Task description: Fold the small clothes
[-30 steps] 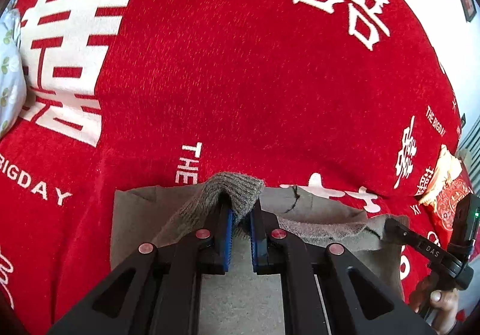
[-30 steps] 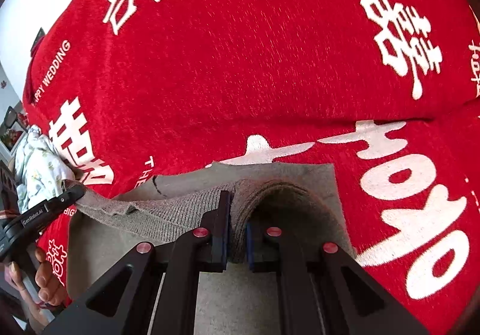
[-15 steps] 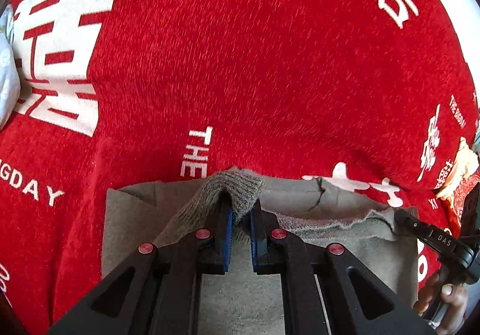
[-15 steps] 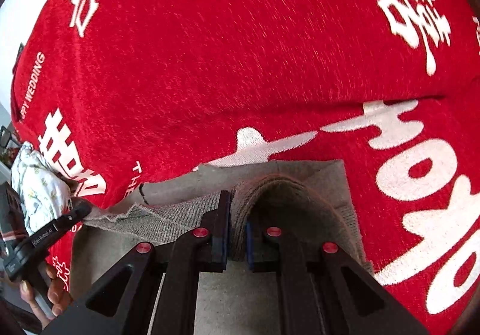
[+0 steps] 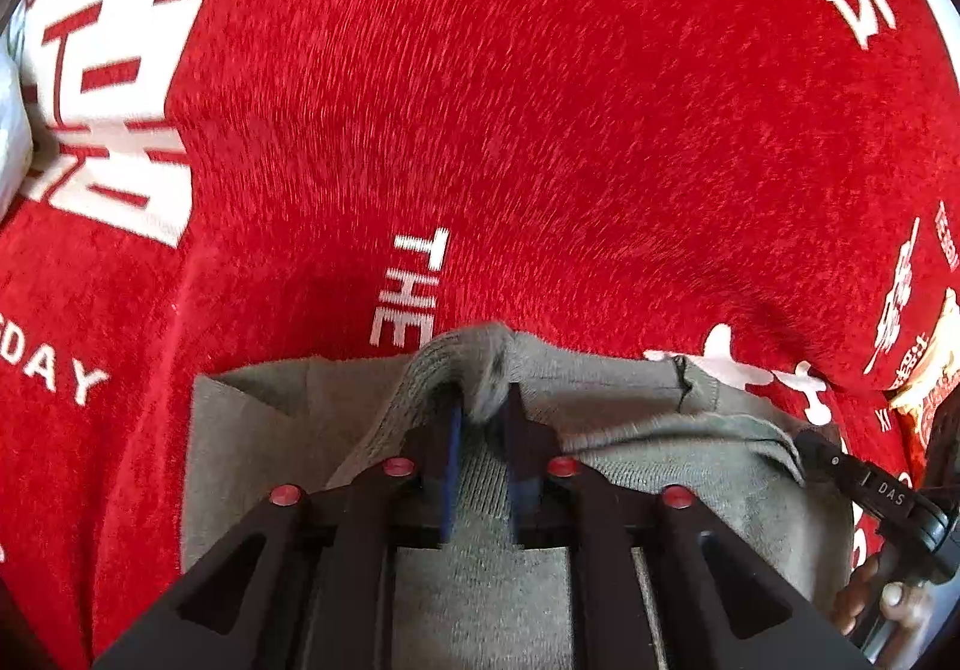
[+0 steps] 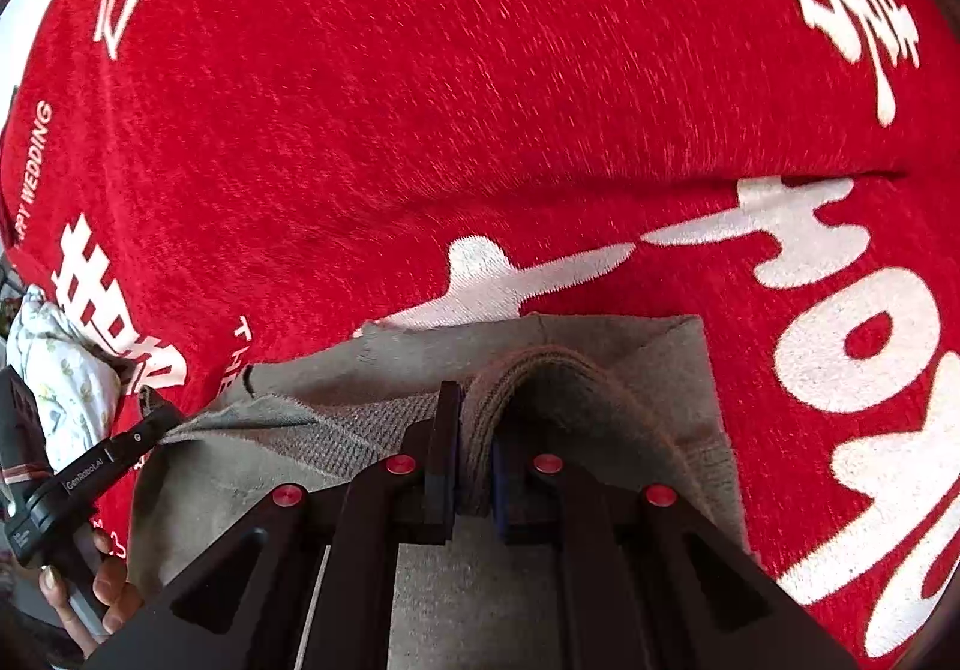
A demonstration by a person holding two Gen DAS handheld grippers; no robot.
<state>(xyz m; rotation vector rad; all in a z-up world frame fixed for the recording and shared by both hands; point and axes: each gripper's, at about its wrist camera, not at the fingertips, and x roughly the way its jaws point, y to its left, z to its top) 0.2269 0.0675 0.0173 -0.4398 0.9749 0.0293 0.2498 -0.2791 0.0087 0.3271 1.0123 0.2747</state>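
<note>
White floral cloth (image 6: 66, 394) bunched at the left edge of the red blanket (image 5: 540, 130), which has white characters and "THE BIGDAY" lettering and covers the whole surface. Grey knit garment (image 5: 252, 430) lies flat on the blanket at its near edge, top hem doubled over on itself. Left gripper (image 5: 483, 430): jaws slightly apart, with a raised bunch of the garment's ribbed hem between the blue pads (image 5: 451, 466); frame is motion-blurred, so cannot tell whether the pads are actually biting the cloth. Right gripper (image 6: 474, 448): clamped on a thick fold of the same hem, fabric arching up over the jaws. Hem runs taut between the two grippers. Snack packet (image 5: 927, 370) sits at the right edge of the blanket, just beside the garment.
</note>
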